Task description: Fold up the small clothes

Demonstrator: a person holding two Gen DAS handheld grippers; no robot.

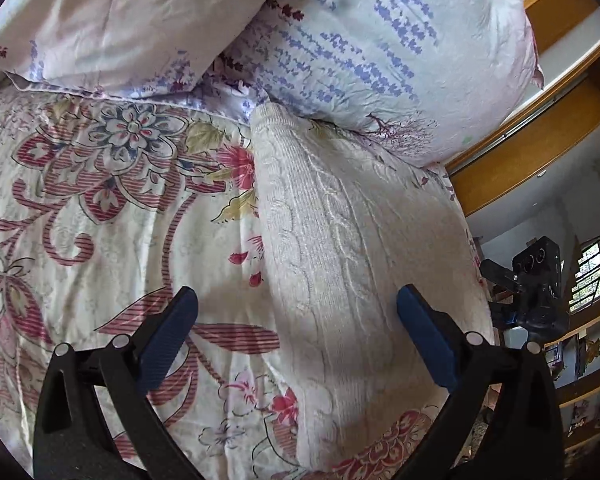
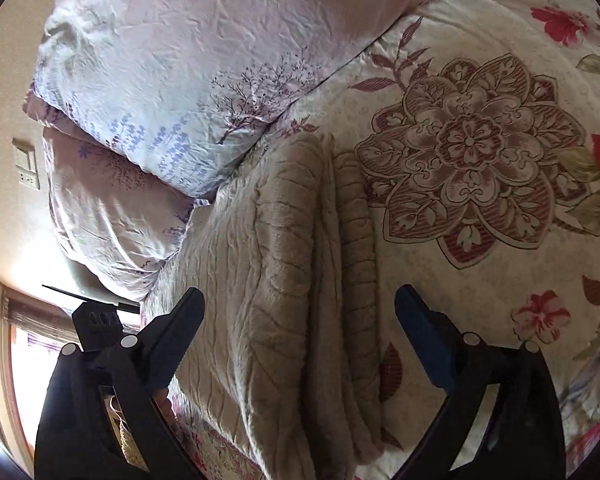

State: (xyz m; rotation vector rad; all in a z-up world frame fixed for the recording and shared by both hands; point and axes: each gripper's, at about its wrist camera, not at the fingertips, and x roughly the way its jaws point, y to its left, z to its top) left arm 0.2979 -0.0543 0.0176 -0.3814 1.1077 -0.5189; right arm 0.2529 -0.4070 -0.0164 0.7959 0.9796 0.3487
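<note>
A: Bed (image 1: 100, 208) first. Floral quilt fills the frame; two pillows (image 1: 380, 60) piled at twelve o'clock in the left view, at ten to twelve in the right.

B: And the garment?

A: Cream knit sweater (image 1: 340, 248), lying on the quilt, its far end touching the pillows. In the right view it (image 2: 268, 280) runs from six o'clock up toward eleven, with a folded-over strip along its three o'clock edge.

B: Handling?

A: My guess: soft, limp, light to middling. The thick cable knit should grip well and not slip, but it will sag and stretch if lifted by one point. Best taken at a layered edge or corner, both layers pinched together.

B: Looks?

A: Raised cable and leaf texture, ribbed band on the folded strip. Already narrowed lengthwise; a cross fold seems left.

B: Tongs?

A: Left gripper (image 1: 296, 332) spread wide, nothing pinched, sweater below between the blue pads. Right gripper (image 2: 300, 332) likewise wide apart, empty, over the sweater.
</note>
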